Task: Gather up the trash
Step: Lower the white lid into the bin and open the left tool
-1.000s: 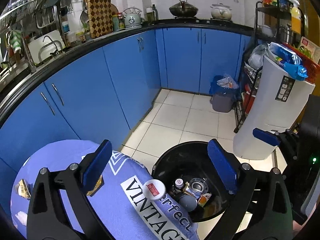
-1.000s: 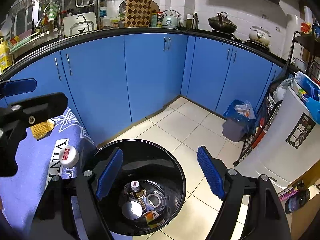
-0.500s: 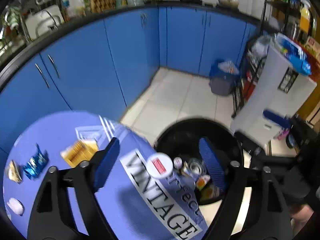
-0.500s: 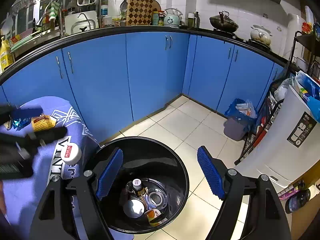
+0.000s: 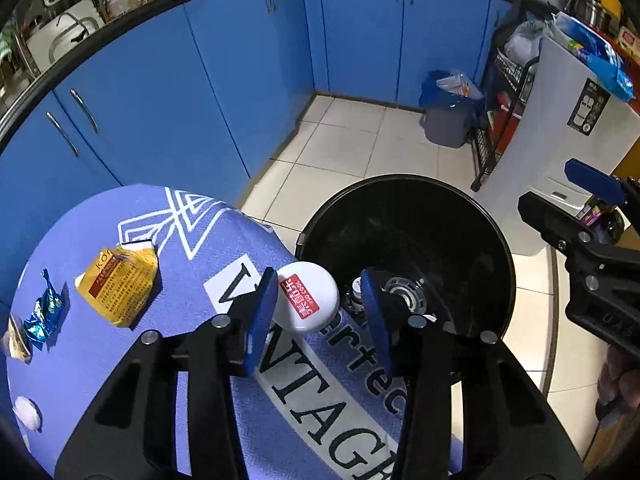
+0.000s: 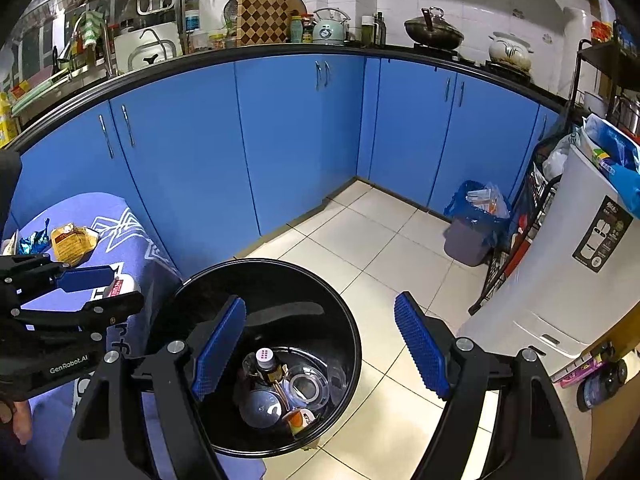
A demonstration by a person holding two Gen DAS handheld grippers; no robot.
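Your left gripper (image 5: 320,300) has dropped toward the blue table (image 5: 120,360) since a second ago and tipped more steeply downward, so the cloth now fills the lower left of its view where cupboard doors used to dominate. Its jaws were spread wide then; they are closing now, with the white round lid (image 5: 307,303) between the blue pads. The left pad sits against the lid's edge, the right pad is still a little clear of it, so nothing is gripped yet. The lid lies on the table's edge, just beside the rim of the black bin (image 5: 404,184). Your right gripper (image 6: 320,344) has kept its place, pointing down over the black bin (image 6: 280,264) with its jaws wide apart and nothing between them. From the left wrist you now see more trash well back from the bin on the cloth: a yellow packet (image 5: 120,286), a blue foil wrapper (image 5: 43,316) beyond it, and a small white piece (image 5: 26,418) near the table's near edge. The right wrist alone shows the bin's bottom clearly, with a small capped bottle (image 6: 265,360) among other discarded bits, and it sees the left gripper (image 6: 100,280) from the side, its pad covering most of the lid (image 6: 120,284).
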